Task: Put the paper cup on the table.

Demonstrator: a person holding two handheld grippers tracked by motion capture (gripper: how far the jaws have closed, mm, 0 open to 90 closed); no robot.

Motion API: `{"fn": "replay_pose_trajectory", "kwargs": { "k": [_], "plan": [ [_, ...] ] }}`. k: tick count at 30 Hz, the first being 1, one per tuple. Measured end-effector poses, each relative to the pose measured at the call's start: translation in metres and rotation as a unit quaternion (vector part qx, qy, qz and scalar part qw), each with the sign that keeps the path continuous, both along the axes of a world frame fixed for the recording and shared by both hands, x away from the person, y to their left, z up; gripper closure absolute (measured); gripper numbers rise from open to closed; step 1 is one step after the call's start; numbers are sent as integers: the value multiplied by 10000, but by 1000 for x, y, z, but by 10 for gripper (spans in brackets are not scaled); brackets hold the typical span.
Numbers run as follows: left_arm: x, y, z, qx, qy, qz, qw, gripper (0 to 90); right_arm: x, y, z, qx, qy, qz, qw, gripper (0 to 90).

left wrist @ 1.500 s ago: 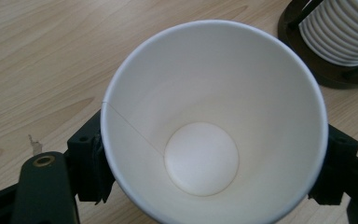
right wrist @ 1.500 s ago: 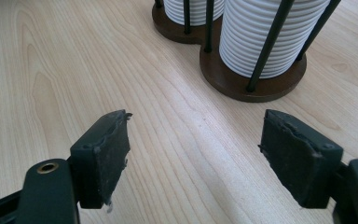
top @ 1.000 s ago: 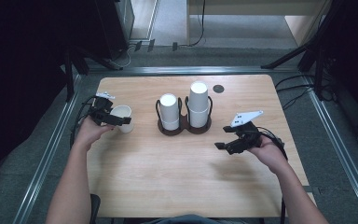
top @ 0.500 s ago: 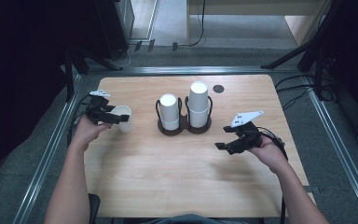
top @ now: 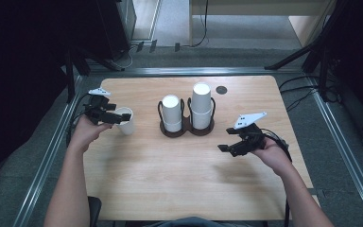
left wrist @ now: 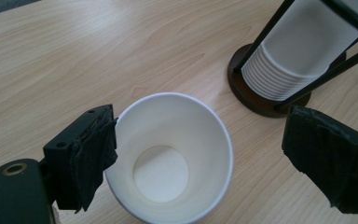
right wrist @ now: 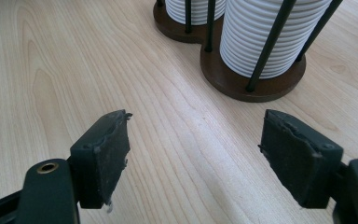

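A pale wooden table [top: 170, 179] carries everything. At its middle stands a dark cup holder [top: 186, 128] with two stacks of upturned white paper cups: the taller stack [top: 201, 105] to the right, the shorter stack [top: 172, 112] to the left. Towards the table's left edge a single white paper cup [top: 125, 120] stands upright, mouth up and empty. The left gripper [left wrist: 214, 154] sits over the cup; its jaws are spread wide, one pad [left wrist: 93, 154] touching the rim, the other well clear. The right gripper [top: 228, 147] hovers over bare wood right of the holder, its jaws wide apart, nothing between them. No writing or brand marks can be read on the cups or holder.
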State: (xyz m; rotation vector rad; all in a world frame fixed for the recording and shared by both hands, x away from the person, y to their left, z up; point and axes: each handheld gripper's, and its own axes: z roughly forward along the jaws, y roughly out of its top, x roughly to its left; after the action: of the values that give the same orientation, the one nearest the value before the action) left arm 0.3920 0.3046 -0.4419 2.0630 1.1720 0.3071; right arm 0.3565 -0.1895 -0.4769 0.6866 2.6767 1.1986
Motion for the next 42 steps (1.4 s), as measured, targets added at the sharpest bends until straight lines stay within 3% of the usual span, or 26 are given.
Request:
{"fn": "replay_pose_trajectory", "kwargs": {
  "k": [6,9,15,23,38,42],
  "plan": [
    [-5,-10,9,-32,-14,-116,9999,104,0,-1,1,5,-7,-11,10000,237],
    [-7,-18,15,51,-52,-129,9999,119,0,-1,1,2,-5,-13,10000,238],
    [-12,-33,19,-129,-48,-398,9991,119,-1,0,1,-23,13,-9,10000,237],
    [-18,-49,17,-283,6,-652,9975,116,-1,2,2,-12,-19,38,10000,238],
    [-38,-79,2,-144,-173,-1081,9939,96,3,7,3,0,-28,124,9999,238],
    [-43,-88,-4,-163,-141,-1188,9927,96,5,10,3,2,9,158,9999,237]
  ]
}}
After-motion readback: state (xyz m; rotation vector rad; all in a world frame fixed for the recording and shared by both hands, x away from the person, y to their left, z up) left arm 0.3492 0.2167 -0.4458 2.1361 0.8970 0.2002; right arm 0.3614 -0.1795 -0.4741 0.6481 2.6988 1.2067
